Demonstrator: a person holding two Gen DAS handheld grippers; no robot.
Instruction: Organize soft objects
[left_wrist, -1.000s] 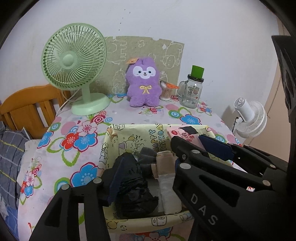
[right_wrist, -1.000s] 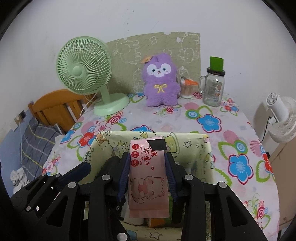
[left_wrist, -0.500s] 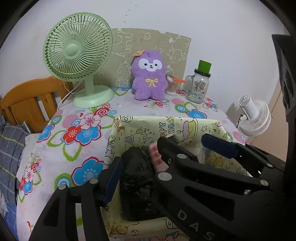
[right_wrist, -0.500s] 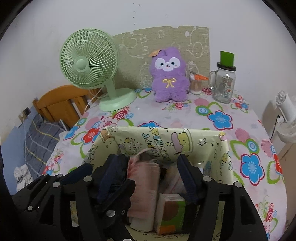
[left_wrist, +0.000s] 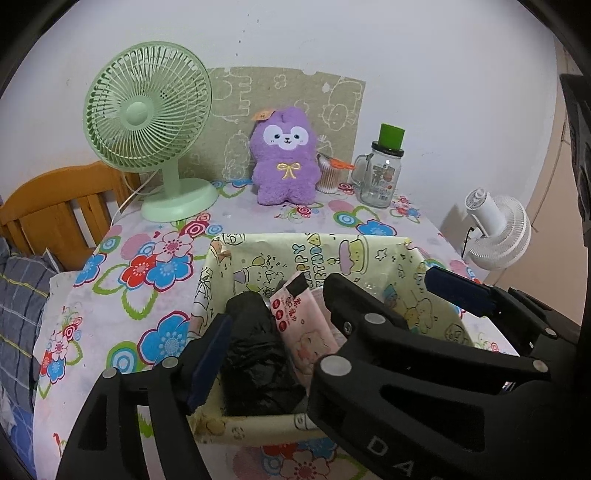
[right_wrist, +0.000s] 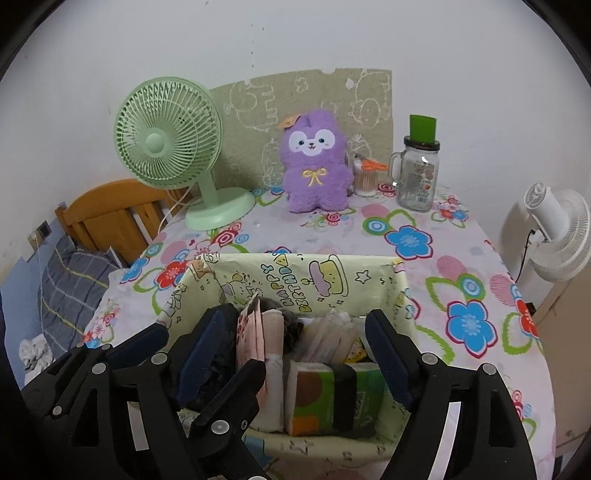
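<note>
Flower-print desk (right_wrist: 413, 240) against a white wall, carrying a pale yellow cartoon-print bin (right_wrist: 306, 273) already packed with a pink tissue pack (left_wrist: 303, 325), a black bundle (left_wrist: 255, 354) and a green tissue pack (right_wrist: 325, 398). Left tool (left_wrist: 321, 325) and right tool (right_wrist: 295, 354) both wide, jaws just opened, gripping nothing; best lifted straight up and clear, without dragging the upright packs. Behind, well apart: purple plush (right_wrist: 314, 162), green fan (right_wrist: 166, 140), glass jar (right_wrist: 417, 173).
</note>
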